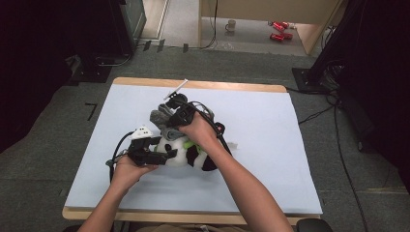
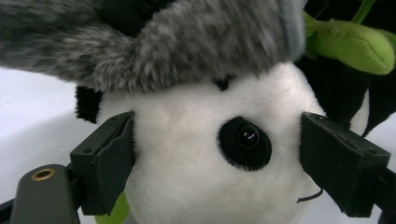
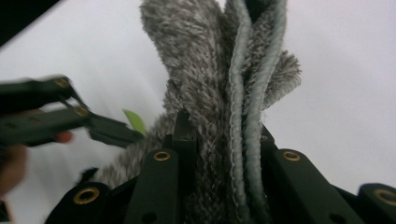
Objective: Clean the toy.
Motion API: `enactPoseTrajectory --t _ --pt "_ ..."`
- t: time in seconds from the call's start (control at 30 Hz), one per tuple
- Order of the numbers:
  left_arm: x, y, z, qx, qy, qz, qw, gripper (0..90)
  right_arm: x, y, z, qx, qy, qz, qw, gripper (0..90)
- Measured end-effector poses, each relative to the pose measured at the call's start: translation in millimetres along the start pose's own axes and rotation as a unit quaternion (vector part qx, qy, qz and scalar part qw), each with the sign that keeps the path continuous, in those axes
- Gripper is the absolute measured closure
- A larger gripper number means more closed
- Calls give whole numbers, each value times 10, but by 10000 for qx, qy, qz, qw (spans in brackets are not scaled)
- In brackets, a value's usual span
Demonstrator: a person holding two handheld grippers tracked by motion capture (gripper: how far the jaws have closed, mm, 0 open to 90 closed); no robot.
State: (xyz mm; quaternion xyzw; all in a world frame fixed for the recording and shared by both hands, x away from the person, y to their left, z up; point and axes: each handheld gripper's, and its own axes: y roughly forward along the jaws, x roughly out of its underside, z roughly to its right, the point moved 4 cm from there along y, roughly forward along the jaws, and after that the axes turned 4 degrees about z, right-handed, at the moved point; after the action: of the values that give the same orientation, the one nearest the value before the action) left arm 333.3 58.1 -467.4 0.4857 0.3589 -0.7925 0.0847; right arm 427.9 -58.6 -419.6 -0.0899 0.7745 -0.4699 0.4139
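Note:
A black-and-white plush panda (image 1: 186,155) with a green plush piece (image 2: 355,44) lies mid-table on the pale mat (image 1: 270,145). My left gripper (image 1: 167,154) comes in from the left; its pads press both sides of the panda's white head (image 2: 187,186). A fuzzy grey cloth (image 1: 160,117) with a grey-blue hem drapes over the top of the head (image 2: 163,42). My right gripper (image 1: 170,123) is shut on this cloth, whose folded layers (image 3: 210,70) stand pinched between its jaws (image 3: 224,140). The left gripper (image 3: 70,116) shows blurred at the left of the right gripper view.
The mat covers a wooden table (image 1: 203,85) with free space all around the panda. On the floor beyond it are a mug (image 1: 231,25), red cans (image 1: 279,30) and cables (image 1: 333,116). Dark equipment stands at the left and right.

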Motion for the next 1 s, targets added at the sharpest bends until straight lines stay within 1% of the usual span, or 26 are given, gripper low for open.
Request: enactPoseTrajectory --t 0.03,0.07,0.1,0.17,0.2,0.23,0.27,0.3,0.33,0.37,0.4,0.43,0.47,0.53,0.6,0.63,0.7,0.73,0.77,0.8,0.83,0.87,0.9,0.93,0.97,1.0 --pt "2 2 0 -11 -9 -18 10000 149 41 -7 60 -4 68 4 10000 733" --pt "5 10 11 -51 8 -23 10000 152 56 -18 84 20 70 -17 10000 734" --pt "6 14 14 -77 20 -25 10000 153 68 -32 105 107 17 -44 9999 734" --pt "5 16 8 -76 -12 -22 10000 154 91 -64 130 367 -170 -99 9991 734" --pt "5 16 8 -76 -12 -22 10000 154 91 -64 130 367 -170 -99 9991 734" --pt "7 17 -2 -44 -33 -25 10000 154 121 -95 180 502 -193 -130 9985 737" --pt "7 17 -2 -44 -33 -25 10000 154 121 -95 180 502 -193 -130 9985 737" --pt "8 17 -2 -33 -49 -20 10000 154 161 -129 240 525 -83 -150 9985 739" --pt "7 18 -4 -29 -52 -13 10000 154 161 -129 240 525 -83 -150 9985 739" --pt "6 17 -4 -26 -56 -7 10000 154 185 -150 277 572 -61 -177 9982 741" --pt "7 15 -3 -16 -39 -10 10000 154 214 -170 315 650 -79 -230 9976 744" --pt "8 19 11 -3 -8 5 10000 154 279 -210 394 739 -52 -368 9966 748" --pt "8 19 11 -3 -8 5 10000 155 279 -210 394 739 -52 -368 9966 748" --pt "10 30 30 6 51 -11 10000 156 337 -278 468 718 45 -442 9964 749" --pt "12 32 31 7 54 -22 10000 156 348 -300 480 744 30 -443 9962 749" --pt "15 34 31 10 52 -25 10000 157 369 -351 507 809 0 -465 9956 755" --pt "22 39 28 35 35 -20 10000 157 396 -400 551 908 21 -476 9947 764" --pt "22 39 28 35 35 -20 10000 157 396 -400 551 908 21 -476 9947 764" --pt "23 39 22 47 51 -33 10000 157 431 -451 612 1029 97 -495 9934 775" --pt "23 39 22 47 51 -33 10000 157 453 -473 636 1019 218 -492 9933 777" --pt "26 40 20 57 63 -36 10000 157 453 -473 636 1019 218 -492 9933 777" --pt "27 41 18 67 68 -32 9999 157 474 -492 654 978 312 -464 9936 777" --pt "28 43 7 88 25 -13 10000 160 515 -533 704 1056 301 -464 9929 778" --pt "28 43 7 88 25 -13 10000 161 515 -533 704 1056 301 -464 9929 778" --pt "27 45 1 91 -12 1 10000 161 538 -553 737 1208 268 -516 9910 779" --pt "25 47 -7 83 -23 7 10000 163 566 -571 779 1414 176 -606 9879 779"
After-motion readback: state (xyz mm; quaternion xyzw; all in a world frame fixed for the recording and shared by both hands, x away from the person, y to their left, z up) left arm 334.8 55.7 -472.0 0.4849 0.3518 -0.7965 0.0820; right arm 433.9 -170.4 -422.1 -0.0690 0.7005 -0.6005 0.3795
